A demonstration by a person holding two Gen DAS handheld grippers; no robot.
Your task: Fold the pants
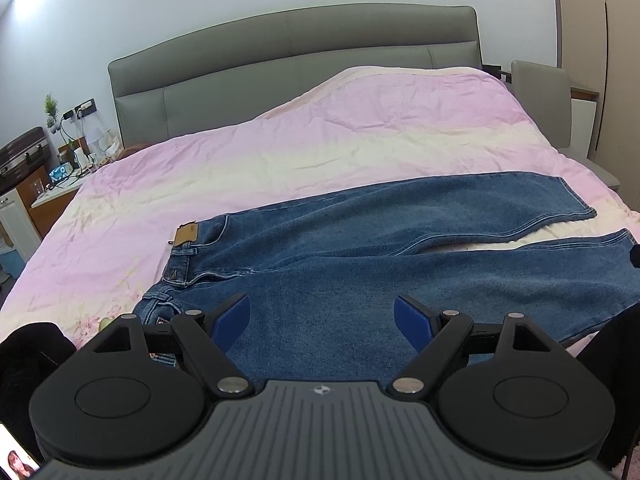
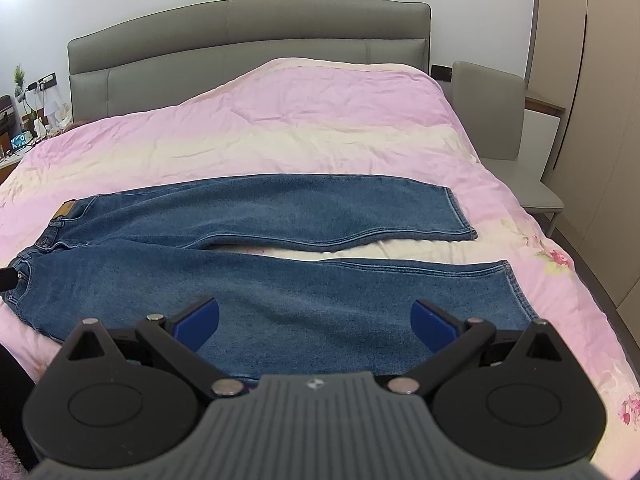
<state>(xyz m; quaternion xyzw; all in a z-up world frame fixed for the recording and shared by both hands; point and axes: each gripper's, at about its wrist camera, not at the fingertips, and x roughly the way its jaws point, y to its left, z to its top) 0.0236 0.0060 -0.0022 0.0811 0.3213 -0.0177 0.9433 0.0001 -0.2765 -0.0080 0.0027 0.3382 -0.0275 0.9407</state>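
Note:
Blue jeans (image 1: 360, 248) lie flat across the pink bedspread, waistband with a tan leather patch (image 1: 187, 235) to the left, both legs spread out to the right. My left gripper (image 1: 322, 316) is open and empty, hovering over the near hip and thigh. In the right wrist view the jeans (image 2: 280, 264) show full length, the two legs parted with a strip of bedspread between them. My right gripper (image 2: 315, 320) is open and empty over the near leg, left of its hem (image 2: 520, 292).
The bed (image 2: 320, 128) has a grey padded headboard (image 1: 296, 64). A cluttered nightstand (image 1: 60, 172) stands at the left. A grey chair (image 2: 504, 128) stands right of the bed. A phone screen (image 1: 18, 460) shows at the lower left.

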